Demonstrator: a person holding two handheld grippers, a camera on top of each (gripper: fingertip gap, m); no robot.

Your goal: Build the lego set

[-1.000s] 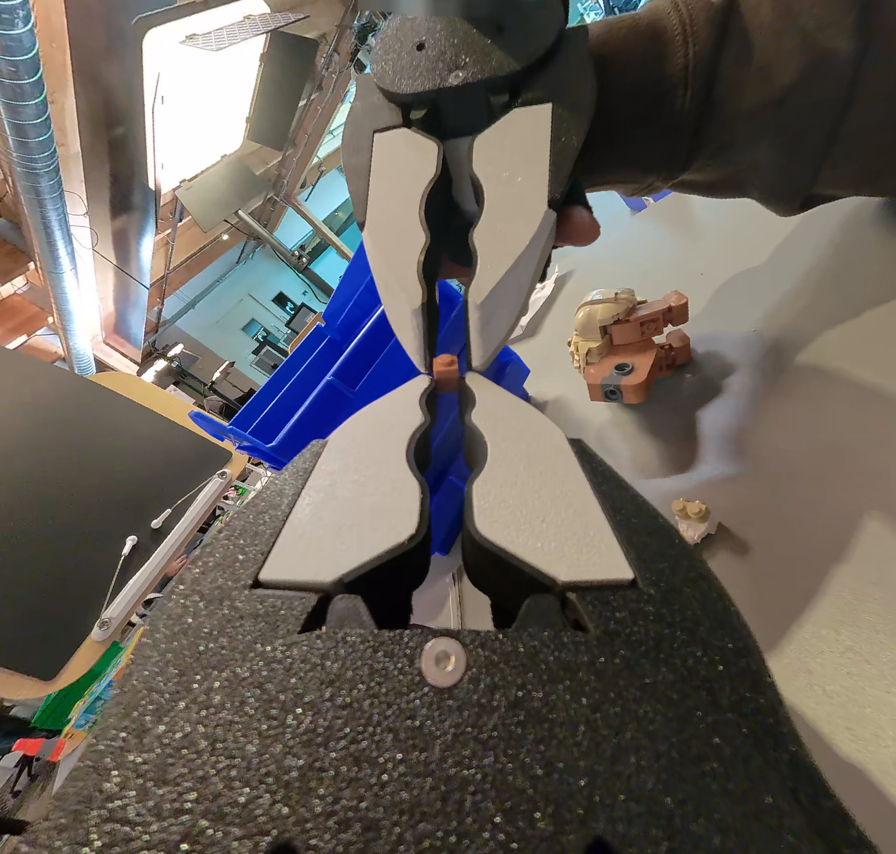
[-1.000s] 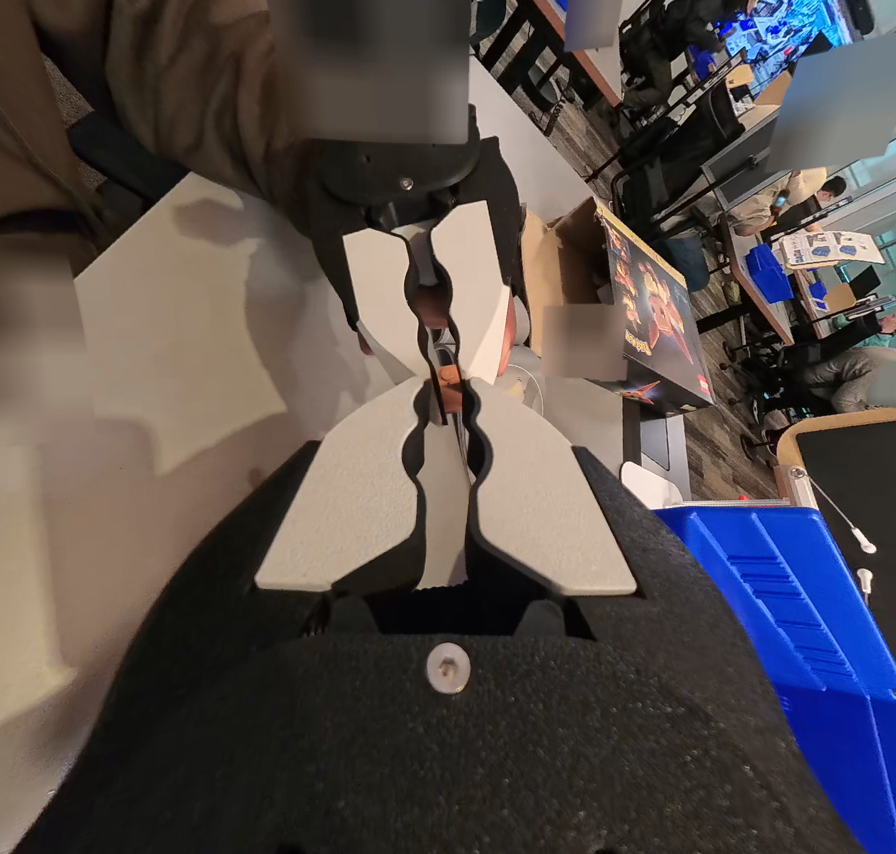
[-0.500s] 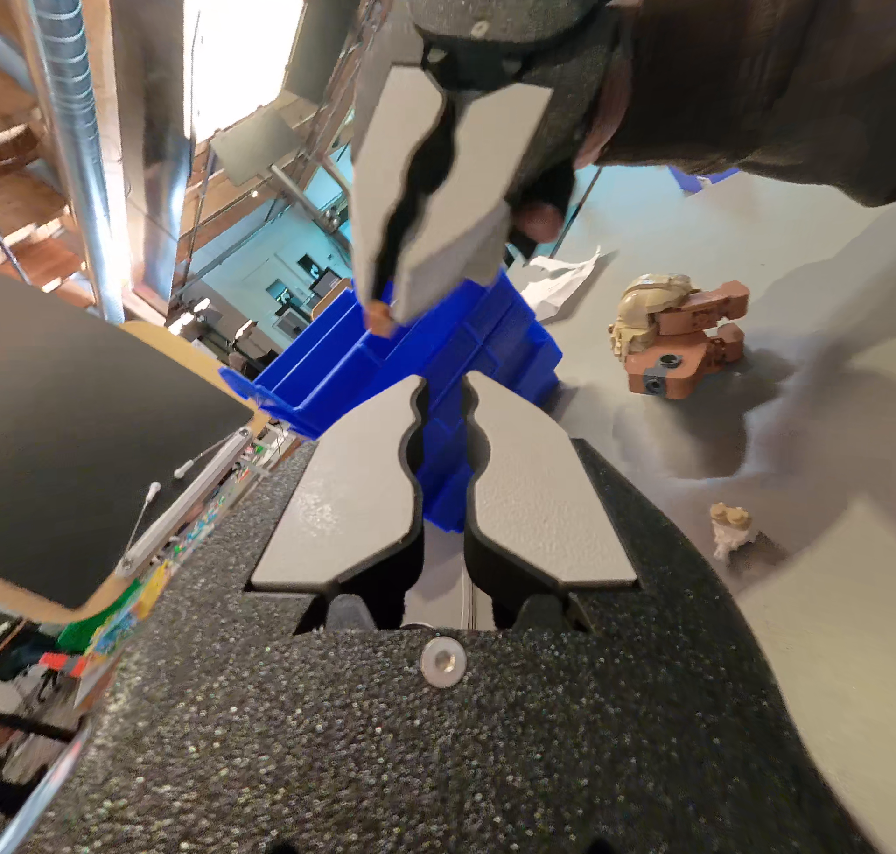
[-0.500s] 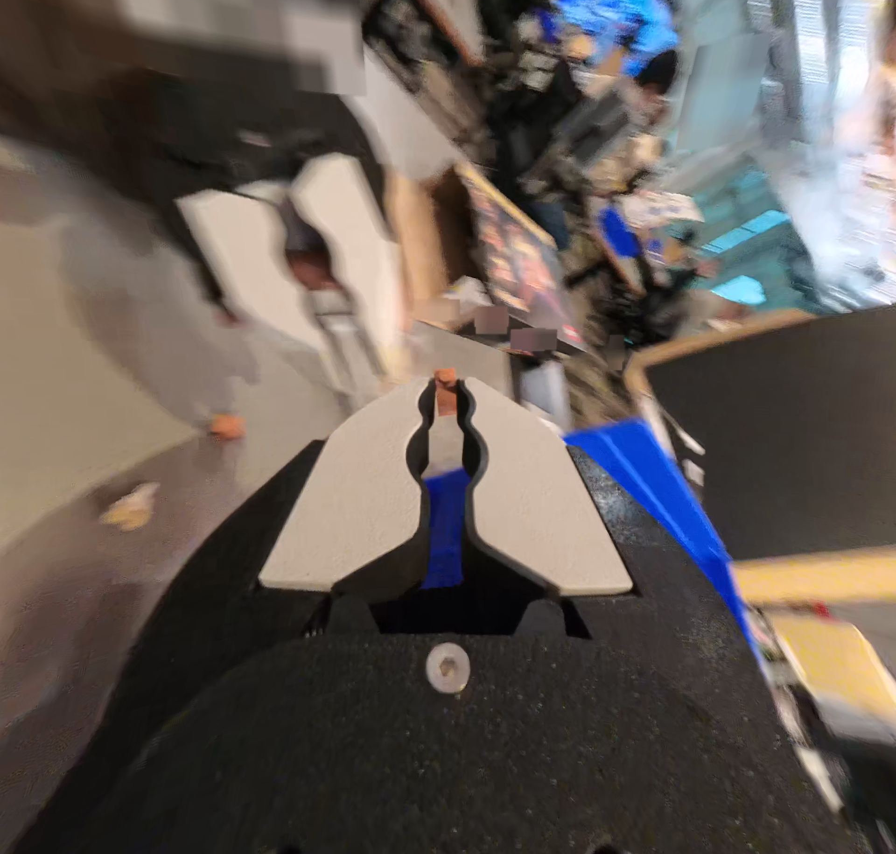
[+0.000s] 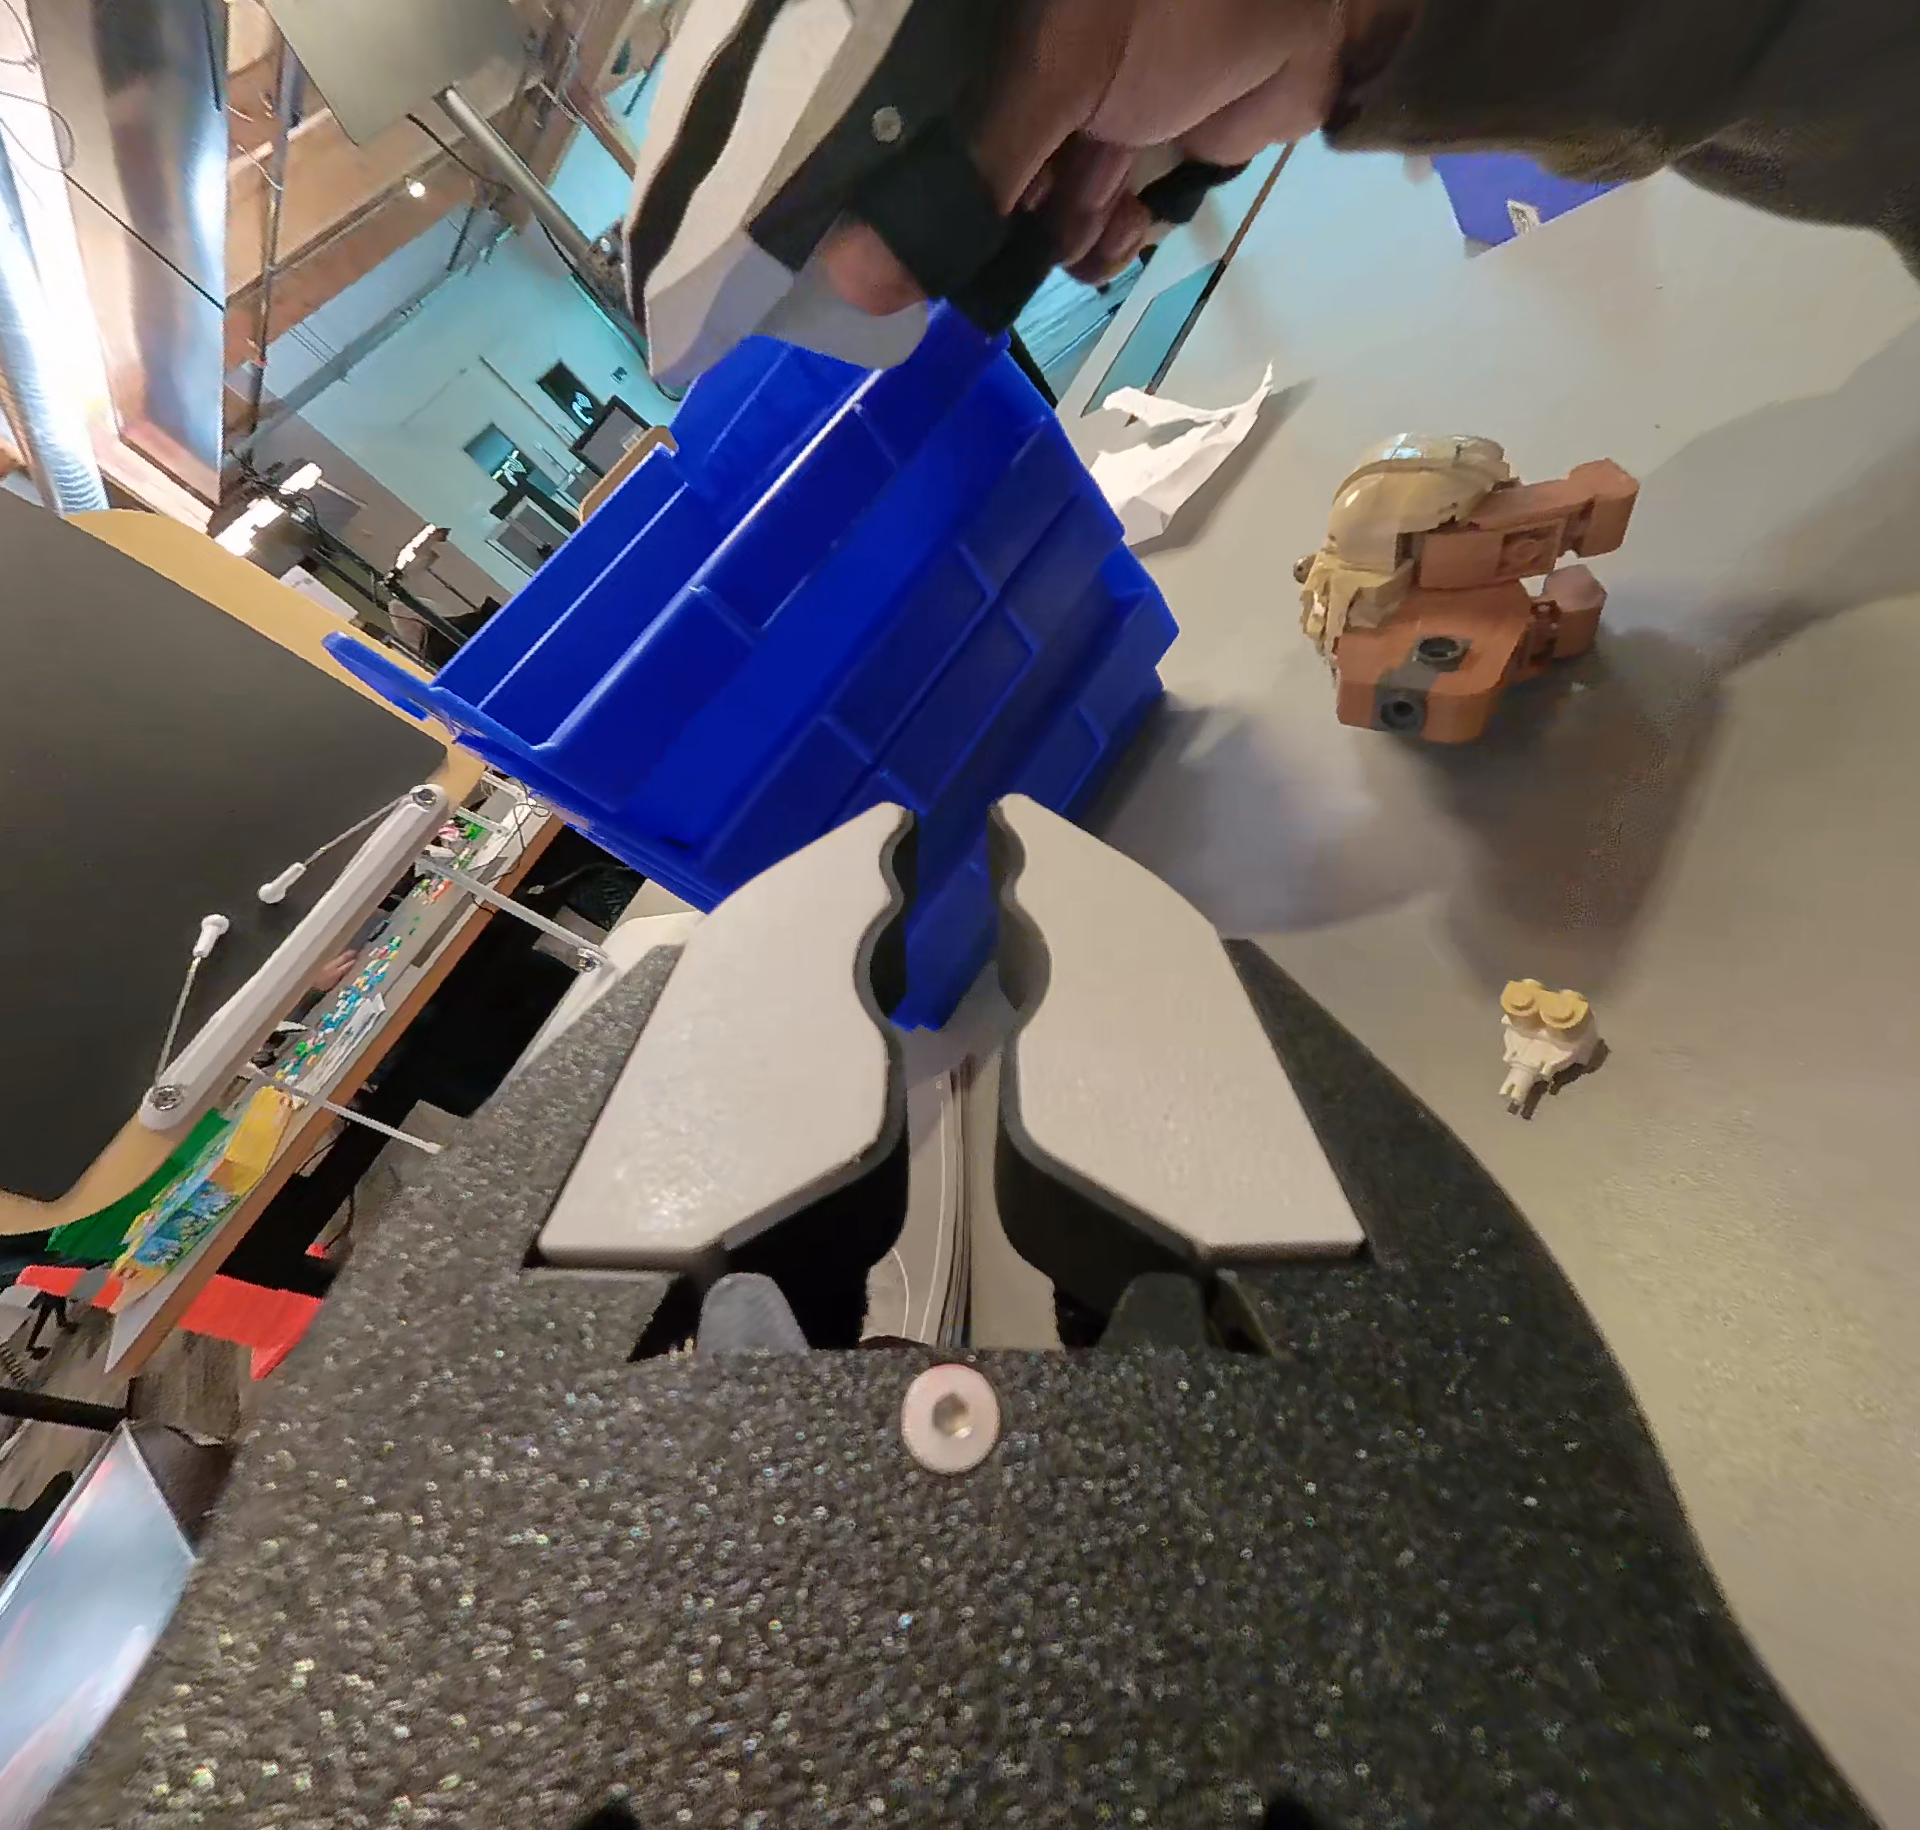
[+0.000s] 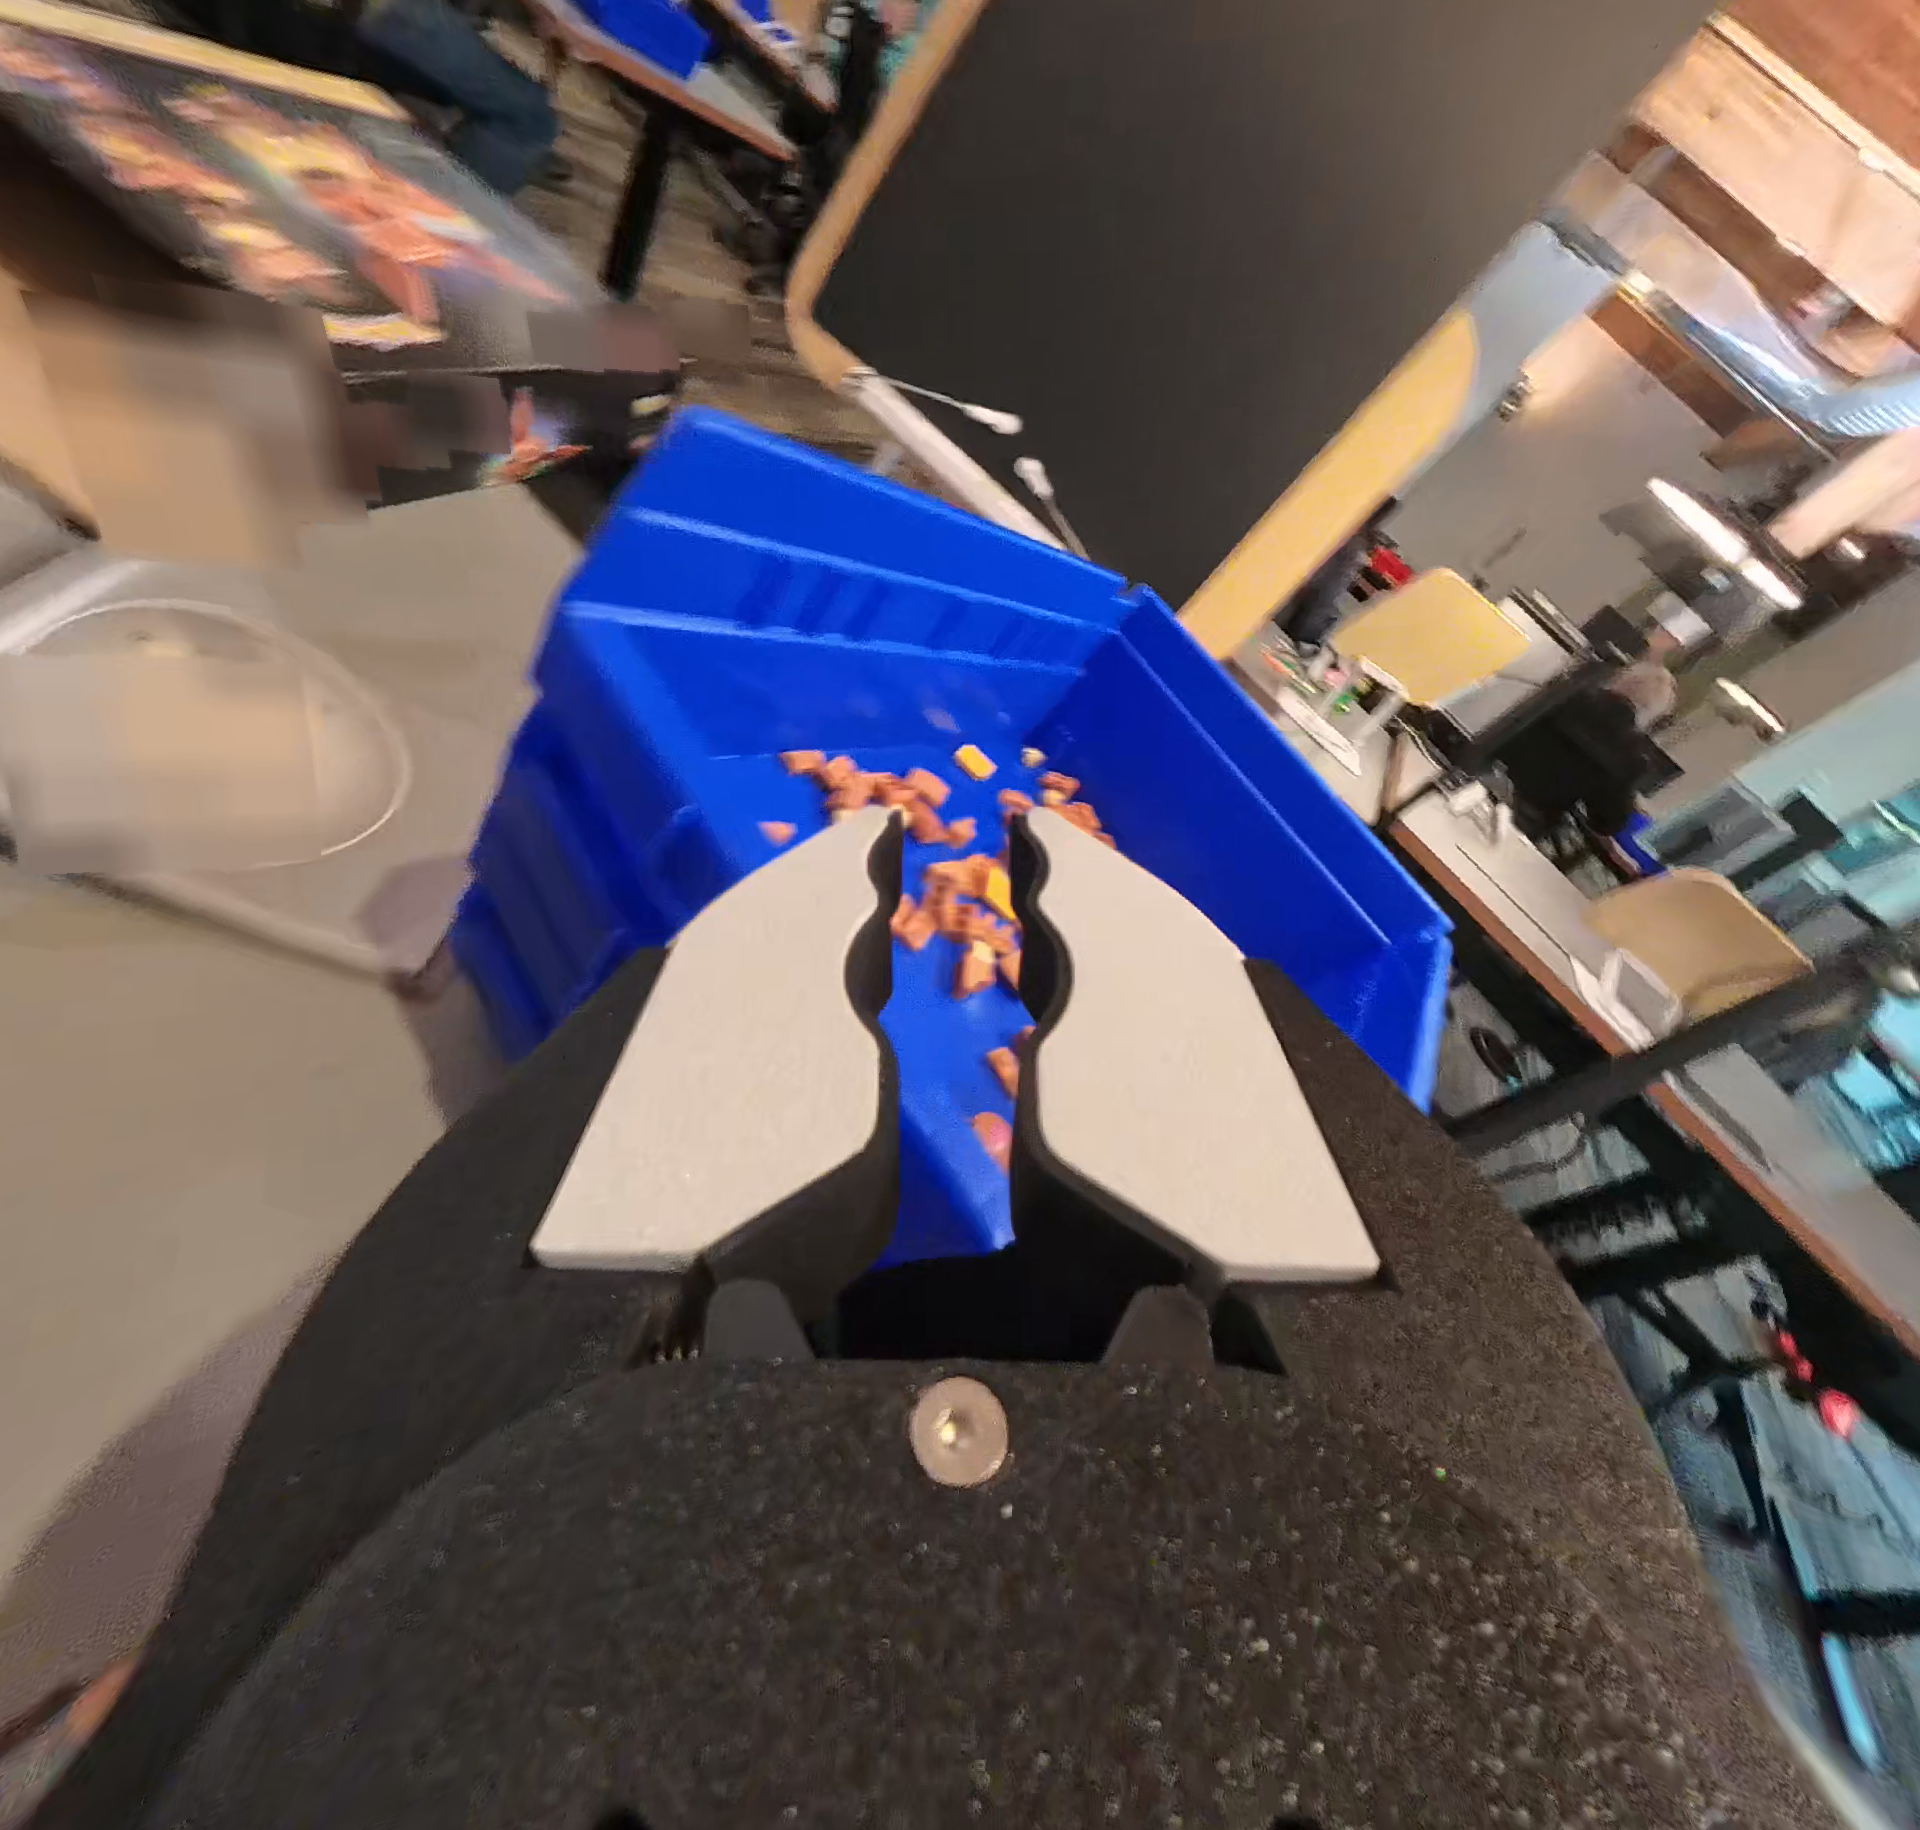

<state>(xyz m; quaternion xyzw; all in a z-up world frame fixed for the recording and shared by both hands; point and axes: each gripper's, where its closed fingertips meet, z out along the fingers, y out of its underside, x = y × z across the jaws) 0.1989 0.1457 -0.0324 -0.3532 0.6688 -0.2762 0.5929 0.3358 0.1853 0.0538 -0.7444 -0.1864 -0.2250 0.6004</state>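
My left gripper (image 5: pixel 954 814) is open by a narrow gap and empty, above the grey table (image 5: pixel 1714 1105) beside the blue bin (image 5: pixel 810 637). My right gripper (image 6: pixel 953 819) is open and empty, pointing down into the blue bin (image 6: pixel 748 637) over several loose orange-brown bricks (image 6: pixel 956 907). It also shows in the left wrist view (image 5: pixel 675 326), held by a hand above the bin's rim. A brown and tan lego build (image 5: pixel 1455 585) lies on the table to the right. A small tan and white lego piece (image 5: pixel 1543 1037) lies nearer to me.
Crumpled white paper (image 5: pixel 1174 430) lies behind the bin. A black panel with a wood edge (image 5: pixel 156 793) stands left of the table and shows behind the bin (image 6: pixel 1247 170). A lego box (image 6: pixel 260 191) and a clear plastic item (image 6: pixel 208 741) are at the left, blurred. Left tips to right tips: about 15 centimeters.
The small orange brick passed from my left gripper to the right. The right gripper swung away over the blue bin and opened; the brick is no longer between its fingers.
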